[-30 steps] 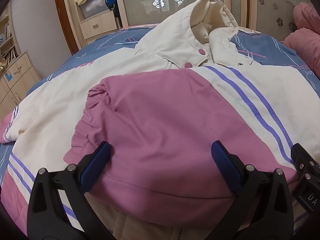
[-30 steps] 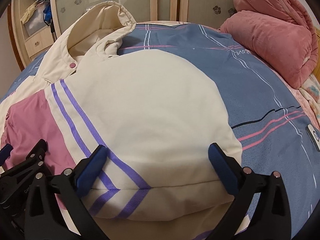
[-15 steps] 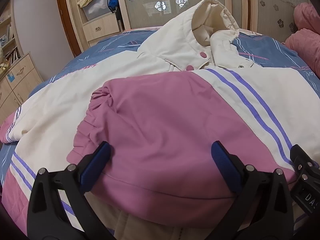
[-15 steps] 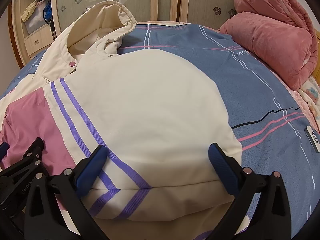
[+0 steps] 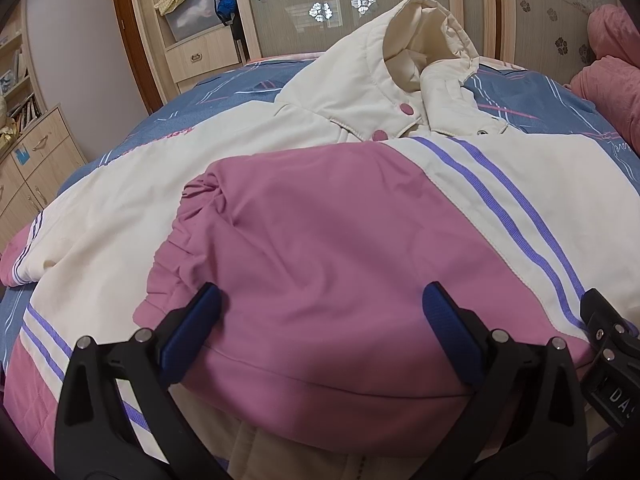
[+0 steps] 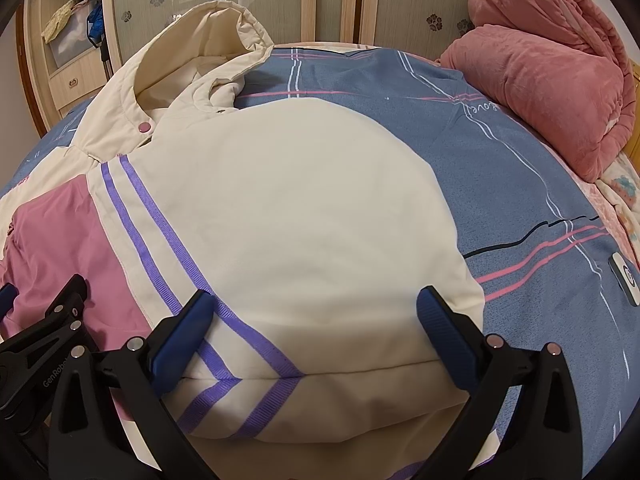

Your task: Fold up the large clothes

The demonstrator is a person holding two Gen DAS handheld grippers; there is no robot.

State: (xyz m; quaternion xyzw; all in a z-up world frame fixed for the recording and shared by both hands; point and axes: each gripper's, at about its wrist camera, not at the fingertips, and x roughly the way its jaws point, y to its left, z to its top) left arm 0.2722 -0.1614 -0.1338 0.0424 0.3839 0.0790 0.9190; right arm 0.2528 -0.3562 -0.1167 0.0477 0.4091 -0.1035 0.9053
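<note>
Grippers side by side at the near hem of a hooded jacket (image 5: 320,216). Left gripper (image 5: 320,328) sits at the bottom of the left wrist view, its blue-padded fingers (image 5: 192,332) spread wide, one to each side of the folded pink sleeve panel (image 5: 328,264); nothing is pinched between them. Right gripper (image 6: 310,328) holds the same pose at the bottom of the right wrist view, fingers (image 6: 182,340) likewise spread, straddling the cream fold where purple stripes (image 6: 160,224) meet in a chevron. Each tool's black frame shows at the edge of the other's view (lower right in the left view, lower left in the right), so the two stand just beside each other.

Compared with one second ago, both grippers keep their wide spread and their place at the hem; the left view has drifted only slightly, the jacket sitting a little lower in frame, while the right view is almost unchanged.

Jacket lies flat on a bed with a blue striped cover (image 6: 500,184), hood (image 5: 424,36) propped up toward the top centre of the left view. Its body is cream, with pink snaps (image 5: 408,109) below the collar; one sleeve is folded across the front, pink cuff gathered at centre left, and the other sleeve (image 5: 28,248) stretches to the left edge. Rolled pink quilt (image 6: 548,76) rests at the upper right of the right view, apart from the jacket.
</note>
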